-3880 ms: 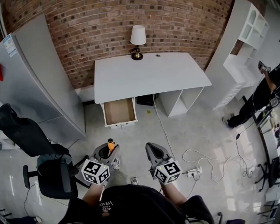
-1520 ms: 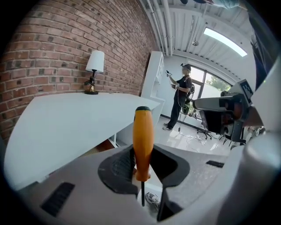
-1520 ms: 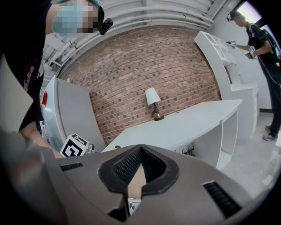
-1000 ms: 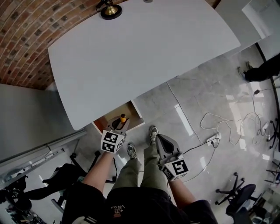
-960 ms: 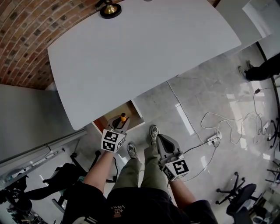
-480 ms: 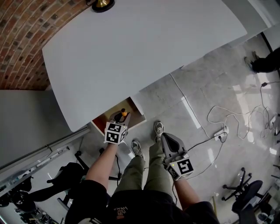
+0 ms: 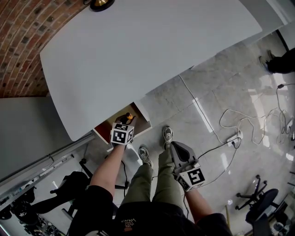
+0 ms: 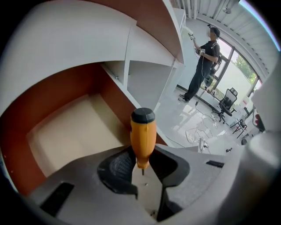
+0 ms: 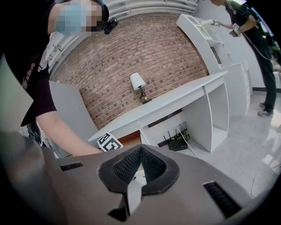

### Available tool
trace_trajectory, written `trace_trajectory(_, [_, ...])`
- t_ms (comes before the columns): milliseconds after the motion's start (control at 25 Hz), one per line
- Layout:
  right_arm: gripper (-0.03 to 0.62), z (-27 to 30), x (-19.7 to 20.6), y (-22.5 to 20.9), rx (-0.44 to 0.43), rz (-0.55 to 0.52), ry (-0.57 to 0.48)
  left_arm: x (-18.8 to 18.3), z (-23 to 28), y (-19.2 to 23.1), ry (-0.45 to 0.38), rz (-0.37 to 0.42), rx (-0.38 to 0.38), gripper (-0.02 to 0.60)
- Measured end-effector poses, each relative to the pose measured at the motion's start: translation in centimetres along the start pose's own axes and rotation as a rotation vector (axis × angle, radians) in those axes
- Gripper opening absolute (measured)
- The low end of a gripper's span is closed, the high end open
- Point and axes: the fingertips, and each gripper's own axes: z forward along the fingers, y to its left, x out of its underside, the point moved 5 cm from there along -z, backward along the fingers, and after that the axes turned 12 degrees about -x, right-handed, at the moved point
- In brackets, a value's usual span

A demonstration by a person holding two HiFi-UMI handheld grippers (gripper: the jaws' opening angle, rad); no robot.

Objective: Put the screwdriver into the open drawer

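Observation:
A screwdriver with an orange handle and black cap stands upright between the jaws of my left gripper, which is shut on its lower end. In the head view the left gripper hangs over the open drawer under the white desk, the screwdriver poking out in front of it. The left gripper view shows the drawer's bare brown inside just below the handle. My right gripper is shut and holds nothing; the head view has this right gripper low by my right leg.
A lamp stands at the desk's far edge. Cables and a power strip lie on the floor to the right. Black chairs stand at lower left and lower right. A person stands by white shelves in the distance.
I have walked up to the desk from farther back. Over the last second my left gripper has moved forward with the screwdriver, now over the open drawer.

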Motion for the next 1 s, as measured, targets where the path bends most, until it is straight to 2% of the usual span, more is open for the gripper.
trace_trajectory(320, [-0.003,0.1,0.5,-1.2,0.011,0.021,0.013,0.5,2.5,0.0,0.087,0.021,-0.007,0.094])
trace_trajectory(440, [-0.003,0.2,0.5,-1.5,0.014,0.025,0.014,0.6,3.2,0.2,0.104,0.000,-0.016,0.094])
trace_trajectory(680, [-0.004,0.6,0.7,-2.1,0.012,0.036,0.018,0.3,4.2,0.8,0.116,-0.020,-0.022,0.094])
trace_trajectory(1000, [-0.003,0.7,0.7,-2.1,0.006,0.034,0.023,-0.2,4.1,1.1,0.090,-0.019,-0.022,0.094])
